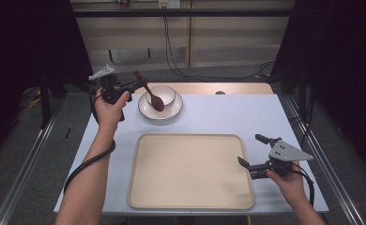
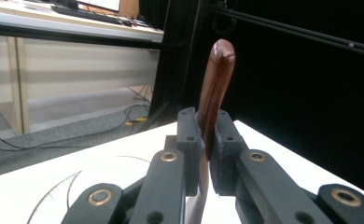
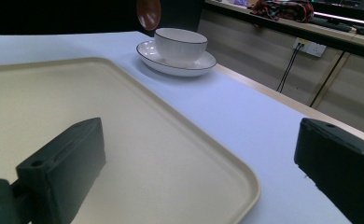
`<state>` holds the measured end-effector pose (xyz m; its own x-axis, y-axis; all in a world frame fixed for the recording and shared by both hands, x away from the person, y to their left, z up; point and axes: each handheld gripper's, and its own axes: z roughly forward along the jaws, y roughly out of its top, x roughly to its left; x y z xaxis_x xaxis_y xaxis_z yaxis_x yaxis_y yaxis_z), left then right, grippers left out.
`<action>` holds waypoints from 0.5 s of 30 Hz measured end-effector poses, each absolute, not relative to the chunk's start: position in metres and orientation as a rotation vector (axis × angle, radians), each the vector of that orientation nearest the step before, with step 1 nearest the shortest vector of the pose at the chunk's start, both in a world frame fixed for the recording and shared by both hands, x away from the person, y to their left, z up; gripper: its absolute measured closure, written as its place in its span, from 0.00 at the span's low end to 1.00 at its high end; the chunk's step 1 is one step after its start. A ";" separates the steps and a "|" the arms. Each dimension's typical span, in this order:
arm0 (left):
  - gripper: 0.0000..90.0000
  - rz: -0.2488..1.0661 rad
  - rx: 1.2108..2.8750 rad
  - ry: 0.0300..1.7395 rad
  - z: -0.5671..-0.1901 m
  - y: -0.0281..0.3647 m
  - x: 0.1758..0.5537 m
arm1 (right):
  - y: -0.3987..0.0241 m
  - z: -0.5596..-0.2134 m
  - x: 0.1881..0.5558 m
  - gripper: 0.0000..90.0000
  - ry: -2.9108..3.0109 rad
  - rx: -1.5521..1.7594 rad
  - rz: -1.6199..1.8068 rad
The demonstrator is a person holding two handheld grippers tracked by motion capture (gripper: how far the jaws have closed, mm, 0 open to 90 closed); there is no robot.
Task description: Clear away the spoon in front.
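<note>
A dark brown wooden spoon (image 1: 152, 96) hangs above the white bowl (image 1: 161, 95), which stands on a white plate (image 1: 148, 111) at the back of the table. My left gripper (image 1: 135, 84) is shut on the spoon's handle (image 2: 213, 98), and the spoon's head points down toward the bowl. The spoon's head (image 3: 148, 13) hovers over the bowl (image 3: 180, 44) in the right gripper view. My right gripper (image 1: 253, 152) stands open at the tray's right edge, with nothing between its jaws.
A large beige tray (image 1: 190, 171) lies empty at the middle front of the pale blue table (image 1: 232, 115). A wooden strip runs along the table's far edge. Cables lie on the floor behind the table.
</note>
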<state>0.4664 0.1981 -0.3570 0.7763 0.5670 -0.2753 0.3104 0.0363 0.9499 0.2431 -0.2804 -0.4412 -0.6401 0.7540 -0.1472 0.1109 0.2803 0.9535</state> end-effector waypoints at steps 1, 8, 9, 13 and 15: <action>0.93 0.220 1.578 0.714 -0.357 0.198 0.464 | -0.281 -0.441 0.243 0.02 1.955 0.772 1.384; 0.93 0.187 1.594 0.693 -0.358 0.197 0.456 | -0.281 -0.441 0.243 0.02 1.956 0.769 1.378; 0.93 0.189 1.600 0.694 -0.358 0.197 0.455 | -0.281 -0.441 0.243 0.02 1.956 0.767 1.378; 0.93 0.166 1.617 0.671 -0.358 0.196 0.448 | -0.281 -0.441 0.243 0.02 1.956 0.770 1.379; 0.93 0.158 1.623 0.663 -0.359 0.195 0.446 | -0.281 -0.441 0.243 0.02 1.957 0.766 1.377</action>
